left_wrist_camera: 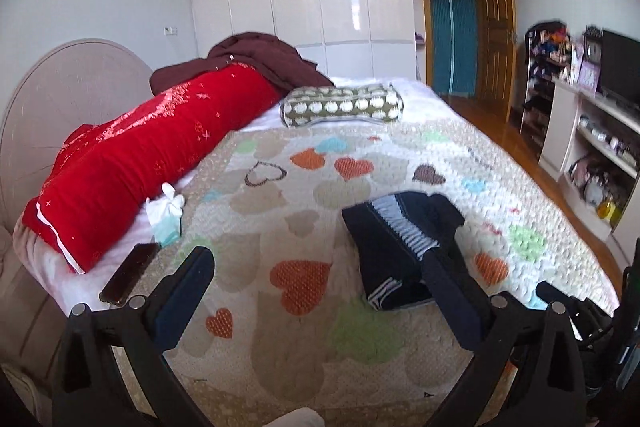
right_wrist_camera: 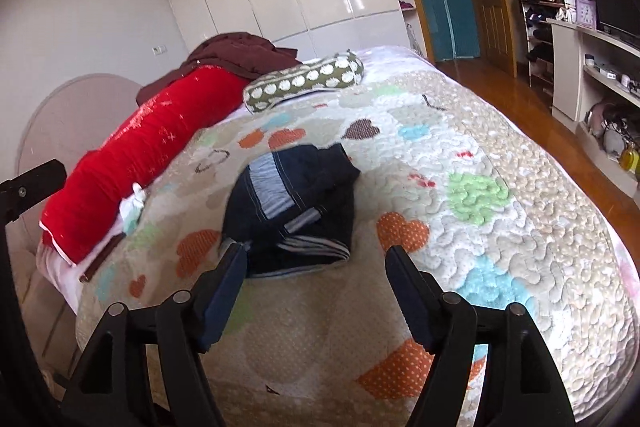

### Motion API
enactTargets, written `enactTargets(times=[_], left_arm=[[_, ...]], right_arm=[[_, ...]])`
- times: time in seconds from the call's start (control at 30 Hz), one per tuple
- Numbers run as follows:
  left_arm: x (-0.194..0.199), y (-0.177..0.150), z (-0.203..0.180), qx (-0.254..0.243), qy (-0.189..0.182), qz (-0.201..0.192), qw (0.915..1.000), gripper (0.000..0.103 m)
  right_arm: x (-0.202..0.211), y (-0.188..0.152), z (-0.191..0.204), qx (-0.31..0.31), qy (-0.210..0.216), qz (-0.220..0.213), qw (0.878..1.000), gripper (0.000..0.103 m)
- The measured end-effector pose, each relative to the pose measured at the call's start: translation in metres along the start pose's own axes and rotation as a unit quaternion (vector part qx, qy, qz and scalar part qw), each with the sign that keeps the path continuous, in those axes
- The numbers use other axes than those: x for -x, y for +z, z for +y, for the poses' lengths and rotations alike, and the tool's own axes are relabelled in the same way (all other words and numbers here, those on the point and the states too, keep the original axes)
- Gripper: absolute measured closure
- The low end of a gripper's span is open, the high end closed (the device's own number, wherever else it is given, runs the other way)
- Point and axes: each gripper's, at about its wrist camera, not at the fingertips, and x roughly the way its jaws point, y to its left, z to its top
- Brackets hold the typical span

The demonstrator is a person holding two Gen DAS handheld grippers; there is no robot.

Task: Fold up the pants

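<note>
The dark navy pants (left_wrist_camera: 394, 243) with a pale blue striped waistband lie folded in a compact bundle on the heart-patterned bedspread (left_wrist_camera: 280, 195). They also show in the right wrist view (right_wrist_camera: 296, 203). My left gripper (left_wrist_camera: 316, 259) is open and empty, above the bed just left of the bundle; its right finger overlaps the bundle's near edge in view. My right gripper (right_wrist_camera: 316, 255) is open and empty, held just in front of the bundle, its left fingertip near the bundle's front left corner.
A red bolster (left_wrist_camera: 148, 151), a maroon garment (left_wrist_camera: 256, 59) and a green dotted pillow (left_wrist_camera: 340, 105) lie at the head of the bed. A tissue pack (left_wrist_camera: 164, 219) and a dark phone (left_wrist_camera: 130, 273) lie at the left. Shelving (left_wrist_camera: 592, 143) stands to the right.
</note>
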Motion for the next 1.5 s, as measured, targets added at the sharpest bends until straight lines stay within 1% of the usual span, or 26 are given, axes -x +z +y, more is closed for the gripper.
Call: enactTargets(times=[0.1, 0.17, 0.37, 0.5, 0.77, 1.03, 1.27, 1.5], left_arm=[[-0.017, -0.004, -0.014, -0.026, 0.012, 0.022, 0.9993, 0.000], [-0.024, -0.003, -0.023, -0.040, 0.019, 0.028, 0.9986, 0.000], [-0.044, 0.008, -0.046, -0.059, 0.034, 0.046, 0.9967, 0.000], [-0.054, 0.011, -0.056, -0.067, 0.045, 0.054, 0.9953, 0.000], [-0.073, 0.010, -0.062, -0.062, 0.048, 0.088, 0.9930, 0.000], [-0.076, 0.010, -0.063, -0.054, 0.044, 0.096, 0.9929, 0.000], [-0.081, 0.008, -0.057, -0.023, 0.022, 0.114, 0.9930, 0.000], [-0.083, 0.008, -0.052, -0.014, 0.017, 0.117, 0.9929, 0.000]], right_arm=[[-0.008, -0.002, -0.007, -0.002, -0.012, 0.004, 1.000, 0.027], [-0.013, -0.001, -0.012, -0.004, -0.014, 0.002, 1.000, 0.026], [-0.029, 0.007, -0.023, -0.008, -0.011, 0.009, 1.000, 0.026], [-0.040, 0.010, -0.030, -0.007, -0.004, 0.023, 1.000, 0.026], [-0.056, 0.005, -0.035, 0.001, 0.007, 0.057, 0.998, 0.026], [-0.062, -0.001, -0.039, 0.004, 0.000, 0.079, 0.997, 0.026], [-0.062, -0.002, -0.030, 0.028, -0.002, 0.086, 0.996, 0.026], [-0.064, -0.002, -0.026, 0.036, -0.011, 0.091, 0.995, 0.026]])
